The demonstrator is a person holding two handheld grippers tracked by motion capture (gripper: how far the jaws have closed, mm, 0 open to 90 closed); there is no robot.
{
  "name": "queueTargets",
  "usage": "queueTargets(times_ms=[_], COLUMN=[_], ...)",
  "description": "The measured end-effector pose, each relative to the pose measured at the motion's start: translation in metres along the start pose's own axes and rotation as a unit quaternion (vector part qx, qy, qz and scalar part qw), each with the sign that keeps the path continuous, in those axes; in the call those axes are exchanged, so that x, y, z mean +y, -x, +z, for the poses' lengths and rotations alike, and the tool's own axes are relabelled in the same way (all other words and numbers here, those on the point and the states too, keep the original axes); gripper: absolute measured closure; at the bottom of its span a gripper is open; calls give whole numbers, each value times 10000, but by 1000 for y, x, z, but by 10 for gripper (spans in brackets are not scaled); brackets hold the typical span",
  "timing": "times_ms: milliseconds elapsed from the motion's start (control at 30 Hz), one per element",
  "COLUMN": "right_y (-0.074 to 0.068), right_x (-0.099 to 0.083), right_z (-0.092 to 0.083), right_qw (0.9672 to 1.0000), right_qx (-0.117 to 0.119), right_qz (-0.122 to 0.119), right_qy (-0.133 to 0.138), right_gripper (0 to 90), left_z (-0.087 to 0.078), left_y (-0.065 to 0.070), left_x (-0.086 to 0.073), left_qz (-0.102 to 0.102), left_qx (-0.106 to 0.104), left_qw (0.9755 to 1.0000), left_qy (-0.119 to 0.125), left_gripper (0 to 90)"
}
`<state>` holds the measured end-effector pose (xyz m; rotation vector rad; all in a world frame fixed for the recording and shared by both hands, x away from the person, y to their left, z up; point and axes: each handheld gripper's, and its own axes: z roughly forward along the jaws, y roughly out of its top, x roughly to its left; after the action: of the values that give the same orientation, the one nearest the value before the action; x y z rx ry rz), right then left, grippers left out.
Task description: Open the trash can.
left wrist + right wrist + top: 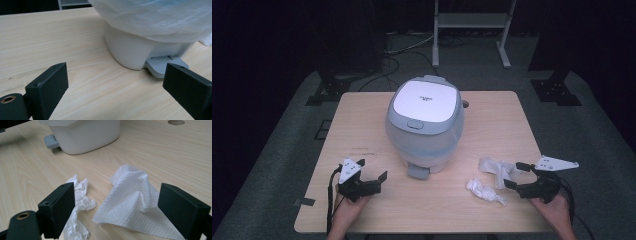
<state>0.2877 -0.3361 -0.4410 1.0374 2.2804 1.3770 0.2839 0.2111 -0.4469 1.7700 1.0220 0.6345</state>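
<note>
While both tools rest low near table [362, 220] front edge, work looks set up for binning waste. Pedal bin [424, 122] mid-table, lid down, pedal [418, 171] facing person. Right hand-held gripper [511, 175] jaws wide, empty, aimed level at folded paper towel [132, 200]; crumpled tissue [486, 191] just beside. Left hand-held gripper [381, 181] wide, empty, pointing toward pedal.

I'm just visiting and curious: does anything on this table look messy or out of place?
Yes: two used-looking paper tissues lie loose on the table, a crumpled wad and a rumpled sheet, right of the closed pedal bin. Nothing looks spilled or broken.
</note>
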Motion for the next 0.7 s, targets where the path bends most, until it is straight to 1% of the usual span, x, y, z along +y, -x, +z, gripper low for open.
queueTargets(times_ms=[33, 67, 100, 133, 167, 233, 267, 300, 333, 367, 400, 467, 500, 533, 567, 700], right_y=[0, 0, 0, 1, 1, 1, 1, 1, 0, 0, -1, -1, -2, -2, -2, -3], right_x=[0, -1, -1, -1, -1, -1, -1, -1, -1, -1, 0, 0, 1, 1, 1, 2], right_z=[0, 0, 0, -1, -1, -1, -1, -1, -1, -1, 0, 0, 0, 1, 1, 2], right_qw=[10000, 10000, 10000, 10000, 10000, 10000, 10000, 10000, 10000, 10000, 10000, 10000, 10000, 10000, 10000, 10000], right_qx=[2, 2, 2, 6, 12, 10, 5, 11, 9, 9, 6, -4, -5, 0, 0, -12], right_qz=[0, 7, 7, 34, 37, 34, 43, 49, 46, 46, 26, 25, 24, 7, 7, -7], right_qy=[5, 9, 9, 14, 19, 17, 19, 26, 18, 18, 15, 4, 4, -8, -8, -37], right_gripper=[131, 131, 131, 131, 131, 131, 131, 131, 131, 131, 131, 131, 131, 131, 131, 131], left_z=[0, 2, 2, 4, 4, 6, 7, 8, 11, 11, 15, 17, 19, 23, 23, 29], left_y=[0, 6, 6, 13, 13, 20, 24, 28, 35, 35, 40, 43, 44, 46, 46, 50], left_x=[0, 1, 1, 3, 3, 5, 6, 7, 10, 10, 12, 13, 14, 15, 15, 14], left_qz=[0, 133, 133, 232, 232, 319, 367, 410, 488, 488, 615, 621, 596, 503, 503, 431], left_qx=[0, -70, -70, -132, -132, -253, -277, -330, -462, -462, -592, -633, -693, -844, -844, -1050], left_qw=[10000, 9999, 9999, 9996, 9996, 9992, 9989, 9986, 9977, 9977, 9964, 9961, 9958, 9952, 9952, 9935], left_qy=[0, -28, -28, -49, -49, -61, -38, -30, -14, -14, 23, 12, -2, -12, -12, -110], left_gripper=[53, 53, 53, 53, 53, 54, 54, 54, 56, 81, 103, 106, 106, 114, 142, 157])
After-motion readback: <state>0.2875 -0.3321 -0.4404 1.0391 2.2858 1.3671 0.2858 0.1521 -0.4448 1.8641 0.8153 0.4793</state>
